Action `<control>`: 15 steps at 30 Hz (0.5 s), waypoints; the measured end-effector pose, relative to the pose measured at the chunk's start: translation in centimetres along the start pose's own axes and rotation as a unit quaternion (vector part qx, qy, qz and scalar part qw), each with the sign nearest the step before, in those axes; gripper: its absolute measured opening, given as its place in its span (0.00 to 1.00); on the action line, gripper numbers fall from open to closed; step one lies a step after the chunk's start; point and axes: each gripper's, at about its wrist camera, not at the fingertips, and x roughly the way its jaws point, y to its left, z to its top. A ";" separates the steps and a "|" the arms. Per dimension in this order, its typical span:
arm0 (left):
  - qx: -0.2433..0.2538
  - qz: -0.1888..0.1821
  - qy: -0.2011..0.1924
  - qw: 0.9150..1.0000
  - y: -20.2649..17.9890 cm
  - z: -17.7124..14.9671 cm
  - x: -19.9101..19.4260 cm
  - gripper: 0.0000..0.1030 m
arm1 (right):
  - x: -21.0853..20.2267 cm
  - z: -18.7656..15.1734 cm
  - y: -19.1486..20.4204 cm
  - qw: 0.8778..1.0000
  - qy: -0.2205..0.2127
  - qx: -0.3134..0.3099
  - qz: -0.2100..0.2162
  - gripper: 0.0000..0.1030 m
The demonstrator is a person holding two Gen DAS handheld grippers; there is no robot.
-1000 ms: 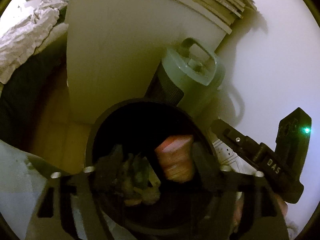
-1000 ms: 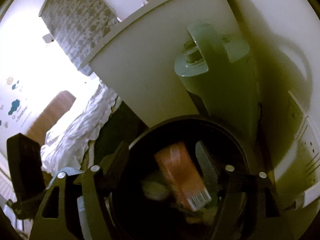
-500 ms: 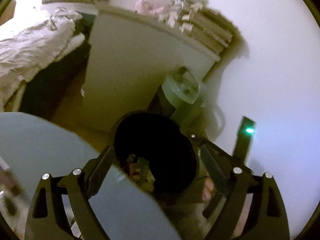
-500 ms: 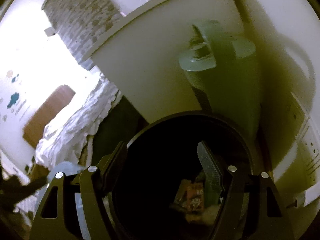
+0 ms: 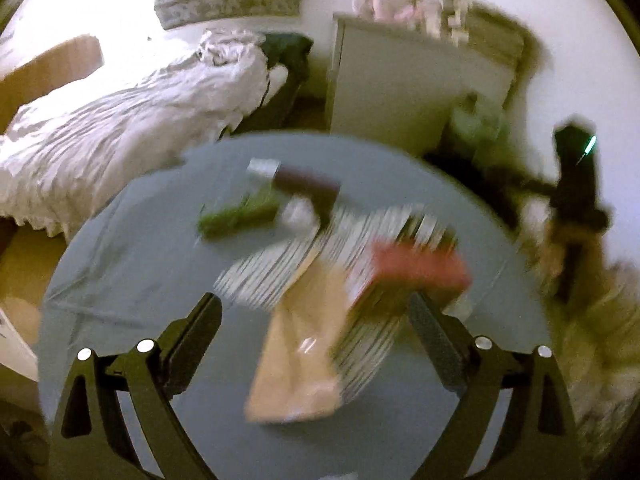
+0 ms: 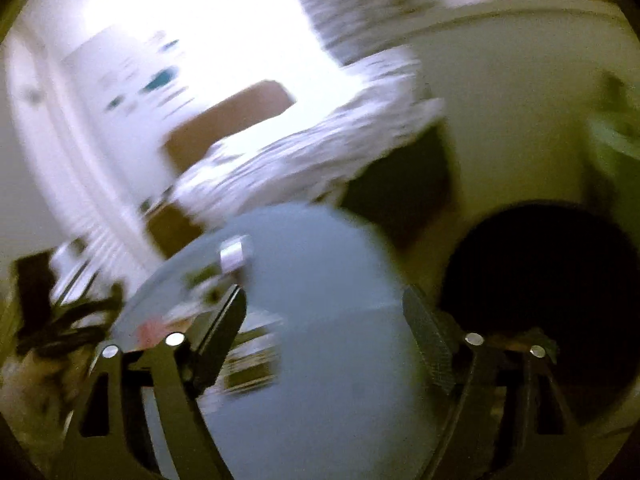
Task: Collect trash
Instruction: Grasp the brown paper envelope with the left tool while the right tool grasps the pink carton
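Observation:
In the blurred left wrist view, trash lies on a round grey-blue table (image 5: 120, 264): a green wrapper (image 5: 236, 216), a dark maroon packet (image 5: 308, 186), a red box (image 5: 416, 268), a tan paper bag (image 5: 304, 352) and striped paper (image 5: 276, 276). My left gripper (image 5: 314, 336) hovers over the bag and striped paper. Its jaws are opening and nothing is between them. My right gripper (image 6: 326, 332) is over the table's bare edge (image 6: 340, 380), jaws opening and empty. The black bin (image 6: 540, 280) stands to its right.
A bed with a rumpled white cover (image 5: 132, 120) stands behind the table. A white cabinet (image 5: 392, 88) and a pale green canister (image 5: 480, 124) are near the wall. The right gripper's body (image 5: 576, 184) shows at the right of the left wrist view.
Both views have swung away from the inside of the black bin to the table. An orange packet seen between the right fingers dropped into the bin. Both jaws stand wider.

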 end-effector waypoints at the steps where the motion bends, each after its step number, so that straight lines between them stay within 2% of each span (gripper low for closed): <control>1: 0.009 0.003 0.006 1.000 0.1 -0.5 0.2 0.90 | 0.5 -0.3 1.9 1.000 0.014 -0.021 0.019 0.83; 4: 0.043 0.009 0.014 0.999 0.5 -1.8 1.5 0.90 | 2.3 -1.0 8.3 0.991 0.068 -0.102 0.056 0.83; 8: 0.057 -0.002 0.015 0.998 0.7 -1.7 3.1 0.89 | 4.9 -1.5 12.5 0.977 0.127 -0.165 0.044 0.83; 10: 0.054 -0.014 0.024 0.998 0.9 -1.6 4.1 0.78 | 6.2 -2.0 13.1 0.972 0.152 -0.177 0.032 0.84; 11: 0.053 -0.018 0.033 0.998 0.9 -1.9 4.5 0.60 | 6.9 -2.1 13.5 0.969 0.168 -0.181 0.027 0.84; 12: 0.056 -0.014 0.027 0.998 0.6 -1.9 4.6 0.51 | 7.4 -2.3 13.7 0.966 0.180 -0.186 0.021 0.83; 14: 0.058 -0.008 0.023 0.998 0.5 -1.9 4.7 0.49 | 8.3 -2.9 14.1 0.961 0.199 -0.192 0.012 0.69; 15: 0.055 -0.009 0.022 0.998 0.6 -1.9 4.7 0.46 | 8.8 -3.3 14.2 0.958 0.210 -0.194 0.011 0.57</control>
